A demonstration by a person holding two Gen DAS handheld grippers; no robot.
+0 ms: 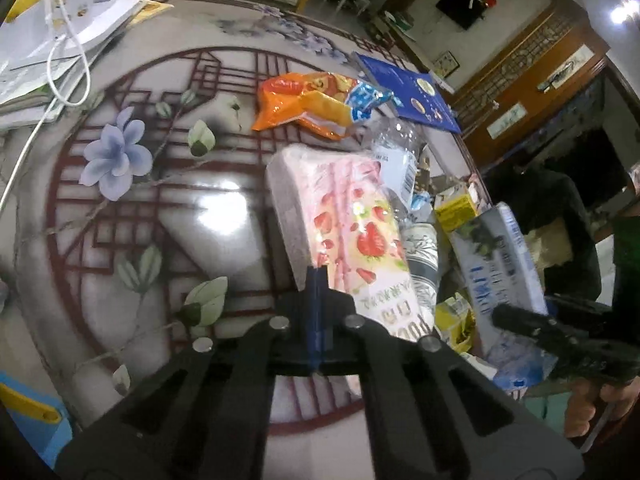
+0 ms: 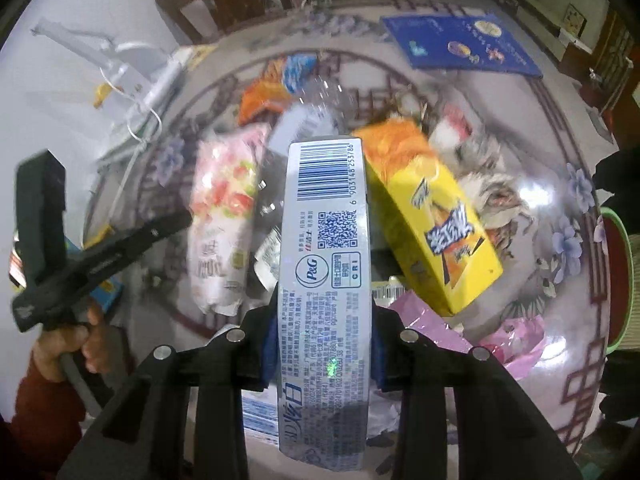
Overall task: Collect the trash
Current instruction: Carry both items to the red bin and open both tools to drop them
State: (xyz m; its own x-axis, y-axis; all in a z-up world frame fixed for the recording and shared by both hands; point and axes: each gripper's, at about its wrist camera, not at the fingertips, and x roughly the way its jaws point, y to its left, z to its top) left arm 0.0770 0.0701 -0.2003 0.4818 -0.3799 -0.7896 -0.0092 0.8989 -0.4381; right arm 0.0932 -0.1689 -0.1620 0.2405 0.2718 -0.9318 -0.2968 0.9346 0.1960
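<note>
Glossy patterned table [image 1: 168,216] spreads under both grippers. Right gripper [image 2: 324,344] clamps a light, stiff toothpaste box [image 2: 324,248] across its sides; left gripper [image 1: 320,320] pinches a soft strawberry pack [image 1: 352,224] at its edge.

Table [image 1: 132,216]: round, glossy, flower-and-lattice print.
On it: orange wrapper [image 1: 304,106], blue book [image 1: 412,92], papers [image 1: 60,52], white cable [image 1: 60,80], yellow box [image 2: 432,216].
</note>
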